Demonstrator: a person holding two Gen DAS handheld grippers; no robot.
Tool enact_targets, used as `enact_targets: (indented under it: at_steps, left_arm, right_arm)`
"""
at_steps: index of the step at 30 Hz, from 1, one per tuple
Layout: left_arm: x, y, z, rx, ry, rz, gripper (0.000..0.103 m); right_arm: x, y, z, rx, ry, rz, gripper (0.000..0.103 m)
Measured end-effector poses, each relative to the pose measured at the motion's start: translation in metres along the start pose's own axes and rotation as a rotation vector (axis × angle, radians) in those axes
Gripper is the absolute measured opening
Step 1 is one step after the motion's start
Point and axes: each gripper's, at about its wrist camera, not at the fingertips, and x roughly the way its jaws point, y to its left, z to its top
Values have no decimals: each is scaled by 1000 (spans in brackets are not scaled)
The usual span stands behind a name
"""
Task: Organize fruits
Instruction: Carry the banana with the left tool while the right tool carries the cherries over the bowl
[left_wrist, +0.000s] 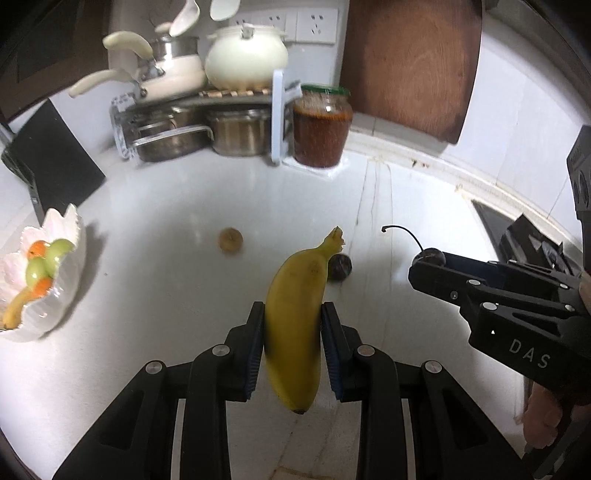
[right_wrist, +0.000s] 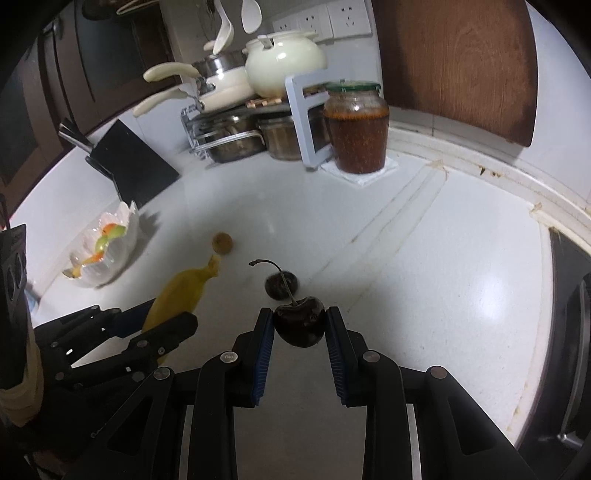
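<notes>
Left wrist view is showing the left gripper (left_wrist: 292, 325) pinching a banana (left_wrist: 293, 328), the right gripper (right_wrist: 300, 326) pinching a cherry (right_wrist: 300, 325), the bowl (left_wrist: 72, 236) holding several fruits, and two fruits still waiting on the counter (left_wrist: 166, 206).

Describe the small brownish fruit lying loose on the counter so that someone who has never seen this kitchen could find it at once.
Start at the white countertop and find the white shell-shaped bowl of fruit at its left side. Between that bowl and the banana lies a small brownish fruit, alone on bare counter. Unlike the dark round fruit near the banana's stem, it is pale tan and nothing touches it.
</notes>
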Motion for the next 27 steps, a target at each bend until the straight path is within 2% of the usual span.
enact_targets:
  at_steps: [11,27]
  left_arm:
    - [-40,19,14,-45,-81,35,30]
    - [-97,63,19,-112,-202,113,30]
  right_arm:
    - [-23,25,18,-26,-81,9,30]
    - [-38,84,45,-95,-179,106,30]
